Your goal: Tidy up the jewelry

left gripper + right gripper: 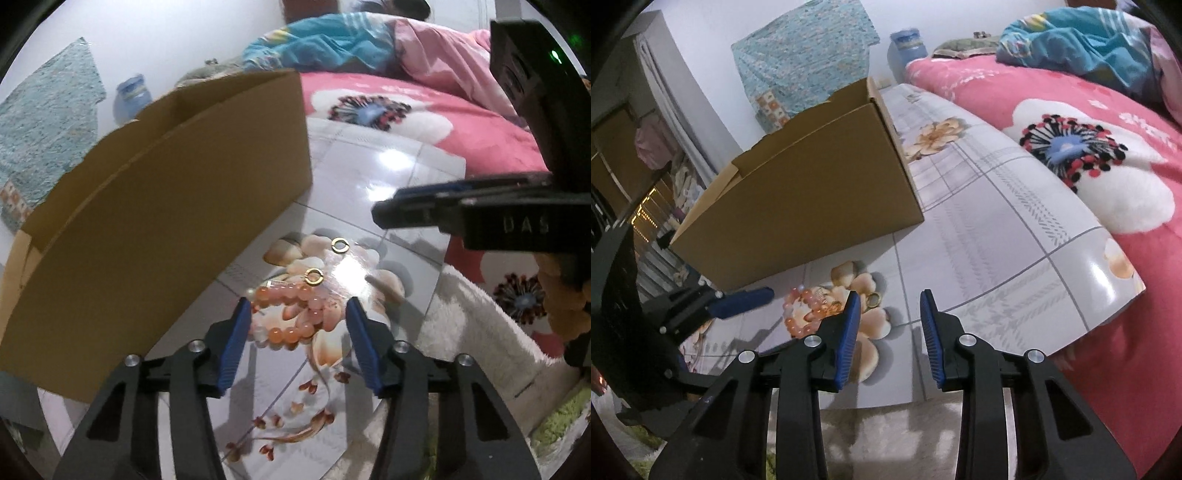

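An orange-pink bead bracelet (291,314) lies on the glossy floral board (388,177), right between my left gripper's open blue pads. My left gripper (298,312) is open around it, not closed on it. Two small gold rings lie just beyond: one (314,276) touches the beads, the other (339,245) lies farther. My right gripper (889,308) is open and empty above the board; it shows from the side in the left wrist view (406,212). In the right wrist view the bracelet (807,312) and a ring (874,299) lie left of its fingers.
An open cardboard box (155,206) stands on the board left of the jewelry, also in the right wrist view (805,199). A pink floral blanket (1089,155) lies along the board's right side. White fluffy fabric (480,325) lies at the board's near right edge.
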A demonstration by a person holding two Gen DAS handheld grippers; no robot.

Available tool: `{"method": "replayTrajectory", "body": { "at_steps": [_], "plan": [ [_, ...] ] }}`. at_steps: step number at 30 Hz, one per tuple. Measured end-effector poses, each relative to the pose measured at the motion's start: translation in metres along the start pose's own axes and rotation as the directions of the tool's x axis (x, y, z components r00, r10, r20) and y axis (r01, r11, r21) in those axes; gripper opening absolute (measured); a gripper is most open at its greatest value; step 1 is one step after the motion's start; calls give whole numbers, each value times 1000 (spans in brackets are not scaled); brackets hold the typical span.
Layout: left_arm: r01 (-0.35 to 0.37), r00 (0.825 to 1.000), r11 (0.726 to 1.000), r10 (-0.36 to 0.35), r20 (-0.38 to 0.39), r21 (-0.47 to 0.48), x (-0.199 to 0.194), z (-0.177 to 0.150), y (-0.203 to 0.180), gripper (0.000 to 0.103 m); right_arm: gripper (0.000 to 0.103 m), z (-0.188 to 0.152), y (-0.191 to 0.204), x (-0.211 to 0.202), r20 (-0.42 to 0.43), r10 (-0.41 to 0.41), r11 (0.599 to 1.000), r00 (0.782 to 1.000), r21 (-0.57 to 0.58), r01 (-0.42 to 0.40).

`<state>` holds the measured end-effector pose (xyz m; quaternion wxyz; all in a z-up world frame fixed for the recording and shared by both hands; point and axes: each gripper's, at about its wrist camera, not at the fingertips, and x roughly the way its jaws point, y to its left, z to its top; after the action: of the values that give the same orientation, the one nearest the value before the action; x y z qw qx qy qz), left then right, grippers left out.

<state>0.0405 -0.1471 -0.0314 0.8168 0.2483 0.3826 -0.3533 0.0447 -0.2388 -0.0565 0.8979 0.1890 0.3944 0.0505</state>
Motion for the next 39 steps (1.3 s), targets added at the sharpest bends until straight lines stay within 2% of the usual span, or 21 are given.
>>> {"method": "replayTrajectory", "body": {
  "at_steps": [5, 8, 16, 17, 18, 24, 28, 33, 39],
  "plan": [
    [31, 999, 1000, -31, -41, 5, 11, -1, 3, 25, 31, 2, -5, 4, -3, 15, 1000, 1000, 18, -15],
    [56, 997, 998, -57, -45, -12, 12, -2, 7, 22, 31, 3, -7, 4, 0, 22, 999, 1000, 24, -22],
    [99, 993, 994, -102, -54, -49, 13, -1, 14, 21, 31, 5, -9, 2, 7, 23, 999, 1000, 27, -23],
    [96, 994, 994, -99, -52, -54, 13, -1, 15, 12, 31, 5, -9, 1, 8, 22, 999, 1000, 27, -22],
    [98, 994, 993, -101, -50, -61, 13, -1, 17, 10, 31, 5, -9, 1, 10, 20, 999, 1000, 29, -20],
    [147, 989, 975, -148, 6, -166, 1, -6, 39, 9, 30, 5, -7, -5, 19, 0, 1000, 1000, 25, 0],
    [153, 988, 962, -147, 44, -226, -15, -13, 57, 9, 30, 6, -4, -8, 25, -10, 1000, 1000, 22, 9],
    [117, 993, 958, -113, 31, -262, -26, -31, 73, 9, 30, 6, 1, -7, 20, -9, 1000, 1000, 7, 9],
    [53, 998, 935, -63, -19, -350, -33, -58, 99, 10, 30, 4, 6, -3, 7, -10, 1000, 1000, -3, 10]
  ]
}}
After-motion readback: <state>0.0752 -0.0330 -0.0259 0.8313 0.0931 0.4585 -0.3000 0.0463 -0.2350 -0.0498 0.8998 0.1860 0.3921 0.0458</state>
